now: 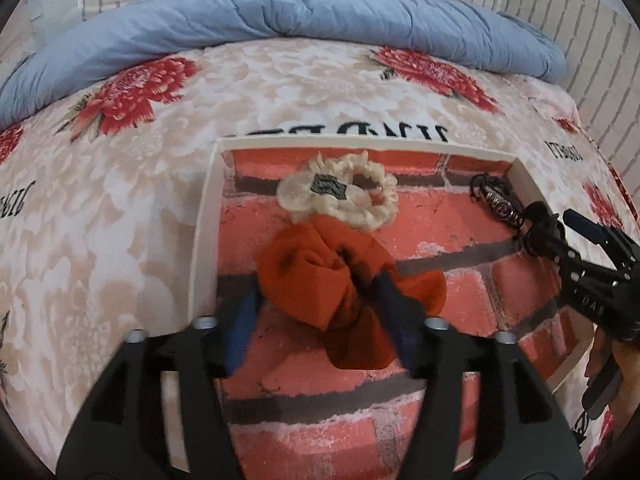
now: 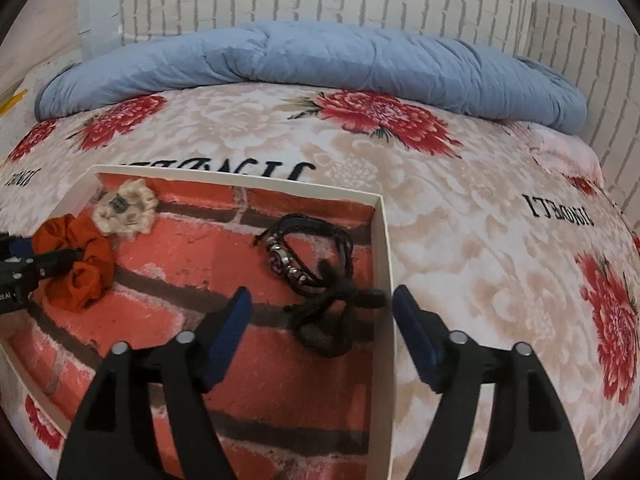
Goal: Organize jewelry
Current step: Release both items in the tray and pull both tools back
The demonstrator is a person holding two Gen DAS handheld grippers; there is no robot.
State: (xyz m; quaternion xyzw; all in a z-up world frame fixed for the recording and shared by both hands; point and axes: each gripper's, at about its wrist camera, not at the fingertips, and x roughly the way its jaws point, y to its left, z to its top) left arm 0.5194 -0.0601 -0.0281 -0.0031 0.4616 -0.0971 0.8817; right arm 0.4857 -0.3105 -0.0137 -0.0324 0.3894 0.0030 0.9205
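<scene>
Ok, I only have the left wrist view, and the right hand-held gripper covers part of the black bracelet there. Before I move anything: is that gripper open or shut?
Observer: Open. The right hand-held gripper has its fingers wide apart and grips nothing.
Operator: Where is it relative to the tray edge?
Observer: It straddles the right wall of the tray, one finger inside and the other outside over the floral bedsheet.
Operator: What does the bracelet's hidden end look like?
Observer: The black bracelet ends in a knotted cord tail, which lies loose on the tray floor between those fingers.
</scene>
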